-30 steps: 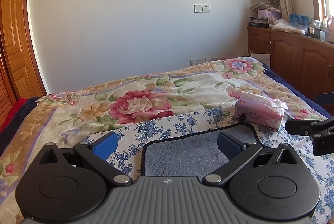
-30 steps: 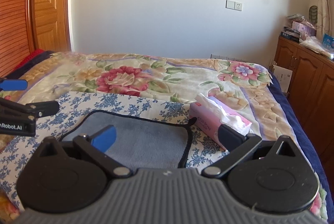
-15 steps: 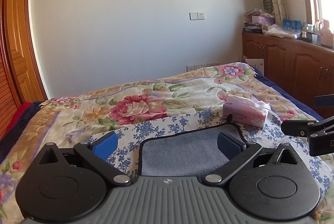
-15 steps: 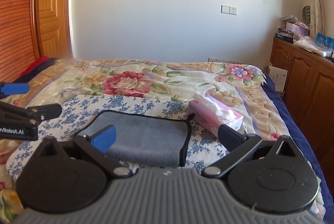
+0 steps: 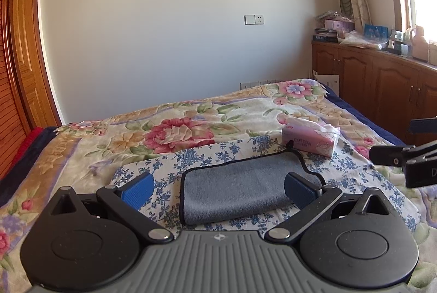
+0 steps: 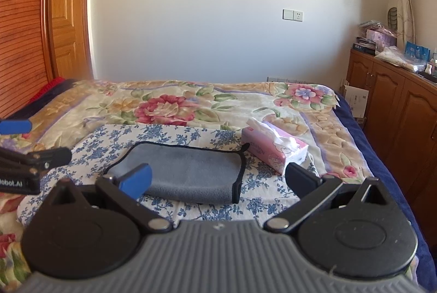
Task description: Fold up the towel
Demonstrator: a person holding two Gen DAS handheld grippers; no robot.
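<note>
A grey towel (image 5: 240,186) with black edging lies folded flat on a blue-flowered white cloth (image 5: 196,156) on the bed; it also shows in the right wrist view (image 6: 188,170). My left gripper (image 5: 218,190) is open and empty, held back from the towel's near edge. My right gripper (image 6: 218,179) is open and empty, also short of the towel. Each gripper's fingers show at the edge of the other's view, the right one (image 5: 396,157) and the left one (image 6: 32,159).
A pink tissue pack (image 5: 311,140) lies just beyond the towel's far right corner, also in the right wrist view (image 6: 273,149). The bed has a floral blanket (image 5: 174,126). Wooden cabinets (image 5: 382,85) stand on the right, a wooden door (image 6: 65,19) on the left.
Both grippers have drawn back and up from the towel, so it looks smaller and farther away. Both stayed open. The towel has not moved.
</note>
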